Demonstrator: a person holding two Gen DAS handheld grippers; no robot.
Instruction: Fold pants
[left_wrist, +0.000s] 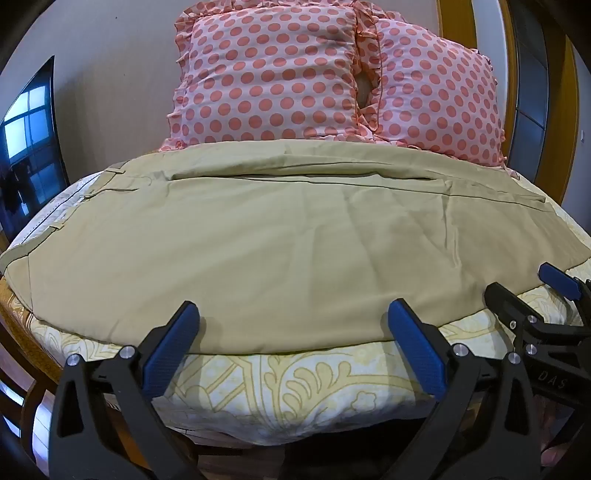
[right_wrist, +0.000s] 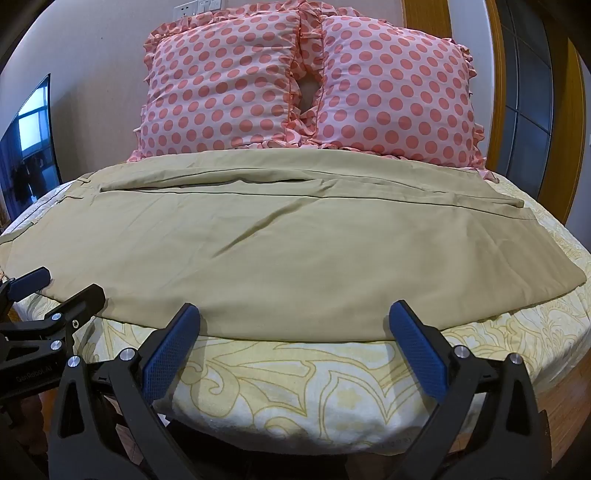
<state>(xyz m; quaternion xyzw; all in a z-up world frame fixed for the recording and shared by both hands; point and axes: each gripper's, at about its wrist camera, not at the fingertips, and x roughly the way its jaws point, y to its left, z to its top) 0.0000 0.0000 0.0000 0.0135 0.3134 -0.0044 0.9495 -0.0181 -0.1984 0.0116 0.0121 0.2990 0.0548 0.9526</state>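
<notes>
One bed (left_wrist: 314, 391) with a yellow-patterned sheet filled the room ahead of both tools. One pair of tan pants (left_wrist: 295, 236) lay flat across it, waistband off to the left, its near edge just beyond the fingertips. Two pink dotted pillows (right_wrist: 229, 85) stood behind the pants. One dark screen (left_wrist: 29, 147) hung far left. The left gripper (left_wrist: 293, 325) and right gripper (right_wrist: 295, 325) each gaped wide, holding nothing, side by side.
</notes>
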